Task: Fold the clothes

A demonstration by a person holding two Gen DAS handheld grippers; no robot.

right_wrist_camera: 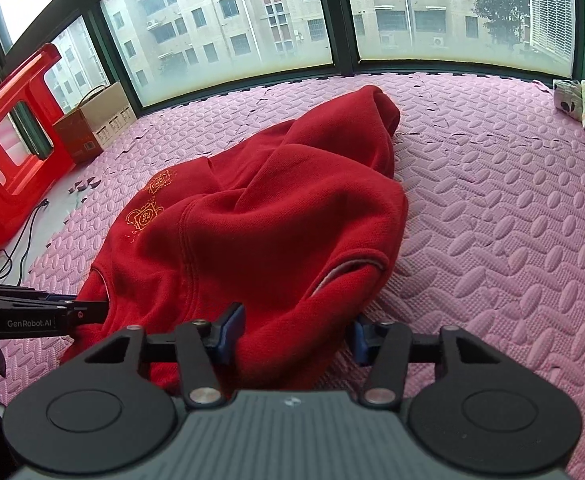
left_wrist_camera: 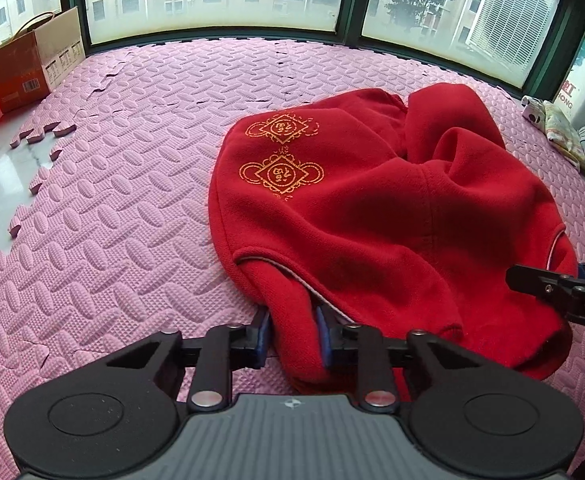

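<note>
The left gripper [left_wrist_camera: 292, 334] has its blue pads drawn in against a tongue of red fabric at the near hem of the red sweatshirt [left_wrist_camera: 376, 216], pinching it; the right gripper [right_wrist_camera: 292, 334] stands wider, its pads either side of a thicker bunch of the same hem, and whether it truly grips or only brackets the cloth I cannot tell; both tongs sit at the sweatshirt's near edge, one toward each lower corner.

The sweatshirt lies in a rumpled heap on the pink foam mat [left_wrist_camera: 132, 216], gold emblems showing on its left half, a sleeve thrown in a hump over its far right side; it is neither spread flat nor squared into a tidy packet, so in my judgement folding is left to do; a heap like this fits a garment being spread out as well as one part-way through.

Left of the sweatshirt the mat runs bare to its jagged edge, with a cardboard box [left_wrist_camera: 32, 60] beyond; right of it bare mat reaches other clothes [right_wrist_camera: 584, 108] well apart; beyond it the window closes the space.
</note>
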